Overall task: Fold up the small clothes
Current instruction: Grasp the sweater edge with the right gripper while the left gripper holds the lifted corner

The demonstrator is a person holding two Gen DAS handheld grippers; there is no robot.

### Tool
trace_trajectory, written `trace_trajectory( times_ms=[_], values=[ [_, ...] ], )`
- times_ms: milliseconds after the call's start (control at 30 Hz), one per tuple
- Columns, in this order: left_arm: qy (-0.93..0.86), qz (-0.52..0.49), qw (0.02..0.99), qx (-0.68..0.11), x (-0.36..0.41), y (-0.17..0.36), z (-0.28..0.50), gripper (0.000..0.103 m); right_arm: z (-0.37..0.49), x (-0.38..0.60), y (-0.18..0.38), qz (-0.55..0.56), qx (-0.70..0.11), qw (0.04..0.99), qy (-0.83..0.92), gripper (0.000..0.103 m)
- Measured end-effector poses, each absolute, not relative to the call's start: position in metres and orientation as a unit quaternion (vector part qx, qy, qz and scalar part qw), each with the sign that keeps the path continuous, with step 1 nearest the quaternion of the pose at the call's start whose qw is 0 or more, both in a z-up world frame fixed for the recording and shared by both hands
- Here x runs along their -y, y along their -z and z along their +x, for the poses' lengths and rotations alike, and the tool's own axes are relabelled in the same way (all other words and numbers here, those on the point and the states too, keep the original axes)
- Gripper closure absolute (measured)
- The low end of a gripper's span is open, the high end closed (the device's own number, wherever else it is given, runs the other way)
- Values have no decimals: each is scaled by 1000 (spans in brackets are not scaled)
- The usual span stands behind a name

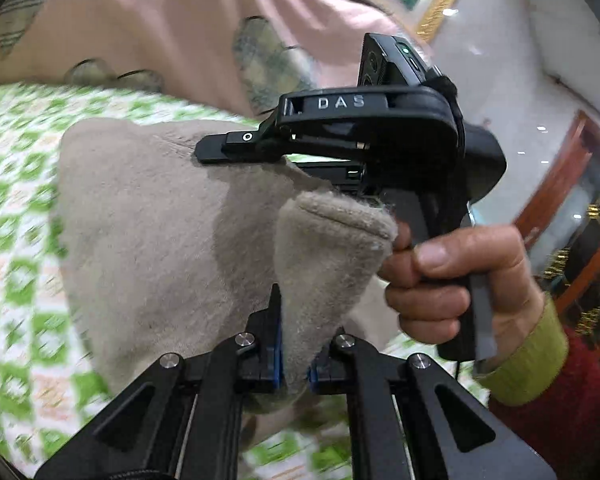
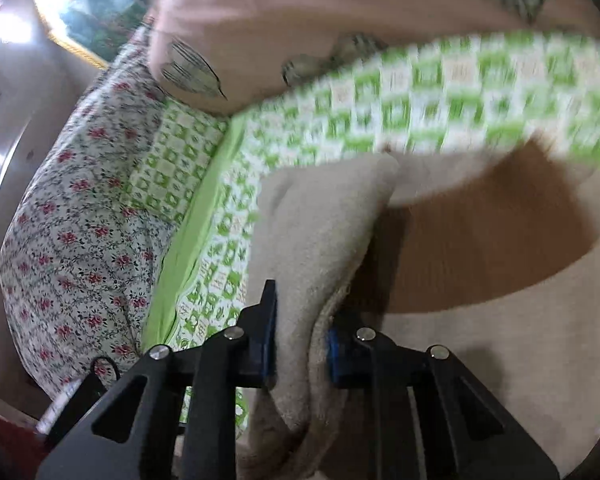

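Observation:
A beige fleecy garment (image 1: 148, 232) is lifted over the green-checked bedsheet (image 1: 16, 208). My left gripper (image 1: 296, 356) is shut on a fold of the garment. My right gripper (image 2: 302, 344) is shut on another edge of the same garment (image 2: 320, 232), which has a brown band (image 2: 480, 232) across it. In the left wrist view the right gripper's body (image 1: 372, 136), marked DAS, is held by a hand (image 1: 460, 284) just beyond the cloth; its fingertips there are hidden by the garment.
A pink quilt (image 1: 172, 20) with checked patches lies at the far side of the bed. A floral pillow (image 2: 76, 220) sits to the left in the right wrist view. A wooden cabinet (image 1: 580, 208) stands at the right.

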State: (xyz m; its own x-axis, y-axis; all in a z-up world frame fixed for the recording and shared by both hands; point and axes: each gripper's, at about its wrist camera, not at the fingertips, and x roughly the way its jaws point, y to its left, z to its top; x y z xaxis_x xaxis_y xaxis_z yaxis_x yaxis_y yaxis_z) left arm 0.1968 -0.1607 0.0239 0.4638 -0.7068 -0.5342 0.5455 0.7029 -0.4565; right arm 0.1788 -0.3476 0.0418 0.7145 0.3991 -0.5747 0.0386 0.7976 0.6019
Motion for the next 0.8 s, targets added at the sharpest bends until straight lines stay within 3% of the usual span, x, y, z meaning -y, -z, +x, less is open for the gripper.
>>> trace_trajectory(
  times_ms=[133,367,667,733,800],
  values=[
    [413,-135,821,-372,201,-21,209,95,149,388,-57,261,-359,895,-47,81],
    [433,-117,779,-437,264,30,224,95,129,442,-2,253,-408,876,38,84],
    [439,-144,760,-457,242,27,214,92,130,440,5,223,-389,892,45,84],
    [443,-139,763,-450,226,16,201,88,130,440,4,225,-393,890,48,83],
    [442,-137,767,-444,211,4,194,80,125,445,2,233,-393,888,52,75]
  ],
)
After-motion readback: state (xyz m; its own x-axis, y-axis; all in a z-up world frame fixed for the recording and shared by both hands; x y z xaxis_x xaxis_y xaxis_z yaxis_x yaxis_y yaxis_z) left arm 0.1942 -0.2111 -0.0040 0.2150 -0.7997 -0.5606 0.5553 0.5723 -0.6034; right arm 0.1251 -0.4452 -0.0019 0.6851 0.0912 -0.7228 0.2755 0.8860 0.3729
